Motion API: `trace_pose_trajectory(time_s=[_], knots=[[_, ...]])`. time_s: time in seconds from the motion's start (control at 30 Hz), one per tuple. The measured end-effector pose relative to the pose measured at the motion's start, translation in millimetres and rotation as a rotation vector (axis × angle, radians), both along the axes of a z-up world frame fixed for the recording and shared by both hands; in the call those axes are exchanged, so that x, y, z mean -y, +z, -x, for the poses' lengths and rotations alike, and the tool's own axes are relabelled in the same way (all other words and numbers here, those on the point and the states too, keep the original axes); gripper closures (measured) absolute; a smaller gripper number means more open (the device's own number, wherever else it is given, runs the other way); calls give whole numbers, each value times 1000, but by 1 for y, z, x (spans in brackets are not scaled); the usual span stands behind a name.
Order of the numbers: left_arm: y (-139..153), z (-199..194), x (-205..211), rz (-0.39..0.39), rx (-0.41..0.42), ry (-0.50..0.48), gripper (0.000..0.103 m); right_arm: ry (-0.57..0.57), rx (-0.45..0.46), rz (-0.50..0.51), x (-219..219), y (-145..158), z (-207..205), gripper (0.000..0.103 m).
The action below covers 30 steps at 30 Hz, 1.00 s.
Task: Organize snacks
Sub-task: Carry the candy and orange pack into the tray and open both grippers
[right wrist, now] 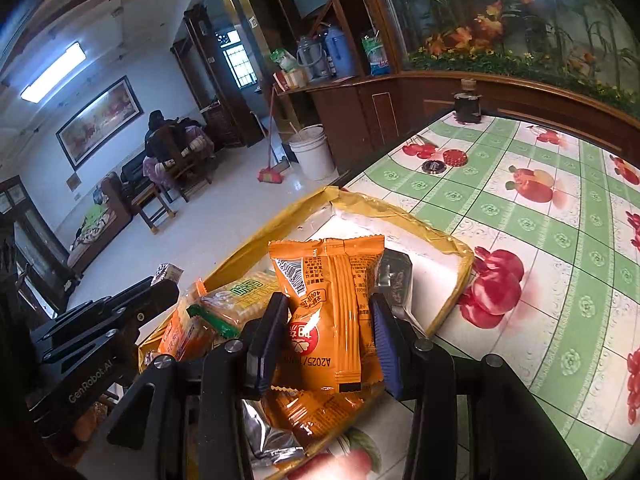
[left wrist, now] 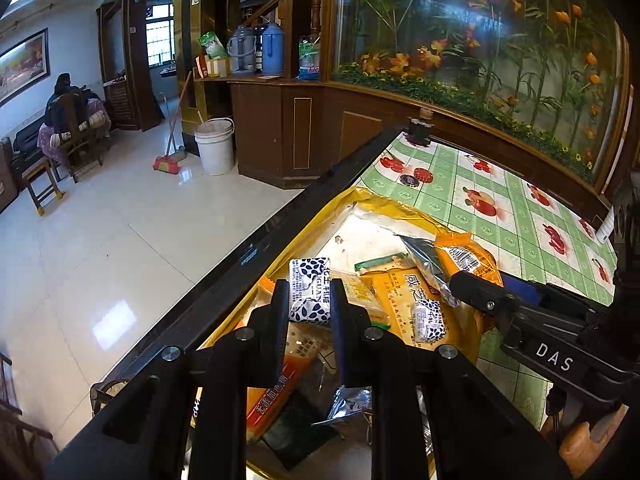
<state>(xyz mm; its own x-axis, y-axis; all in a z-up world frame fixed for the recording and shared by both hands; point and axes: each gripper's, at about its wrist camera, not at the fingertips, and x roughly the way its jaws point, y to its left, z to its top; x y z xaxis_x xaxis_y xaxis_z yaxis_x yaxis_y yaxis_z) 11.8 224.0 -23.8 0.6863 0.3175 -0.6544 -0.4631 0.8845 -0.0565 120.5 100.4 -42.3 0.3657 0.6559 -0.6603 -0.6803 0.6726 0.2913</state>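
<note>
The table (left wrist: 500, 196) fills the right half of both views, covered in a green-checked cloth printed with red fruit; its dark edge runs diagonally from lower left to upper centre.

The tray (right wrist: 400, 208), yellow-rimmed with a white floor, lies on the table at centre frame in both views. Its far half is bare; its near half holds a heap of packets.

In that heap: a yellow-green biscuit pack (right wrist: 240, 300) at centre left of the right-wrist view, and a silver pouch (left wrist: 424, 260) right of centre in the left-wrist view. The other wrappers overlap and cannot be told apart.

The right gripper (right wrist: 328, 320), at lower centre of its own view, is clamped on an orange packet (right wrist: 332, 304), held upright above the tray with both pads pressing its sides. In the left-wrist view this gripper enters from the right edge.

The left gripper (left wrist: 310, 300), at lower centre of its own view, is closed on a small white packet (left wrist: 310, 294) with a dark-blue leaf print, held over the near left part of the tray.

Two round caps (left wrist: 416, 178), one red and one dark, lie on the cloth beyond the tray. A dark jar (right wrist: 467, 106) stands at the far table edge.
</note>
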Motion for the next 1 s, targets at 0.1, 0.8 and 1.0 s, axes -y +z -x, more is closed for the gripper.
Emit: trace_pose_trajectory(time_s=[0.1,0.8,1.0], knots=[[0,-1,-3,1,0,3,86,1,-1,3,-4,-2,-1,60],[-15,-36,-8,35,-59,-28,86,-15,-16,25,-23,-6,-25,60],[-22,-54,-10,37,-87,-42,86,-28,-8,53,-32,-9,-35,60]])
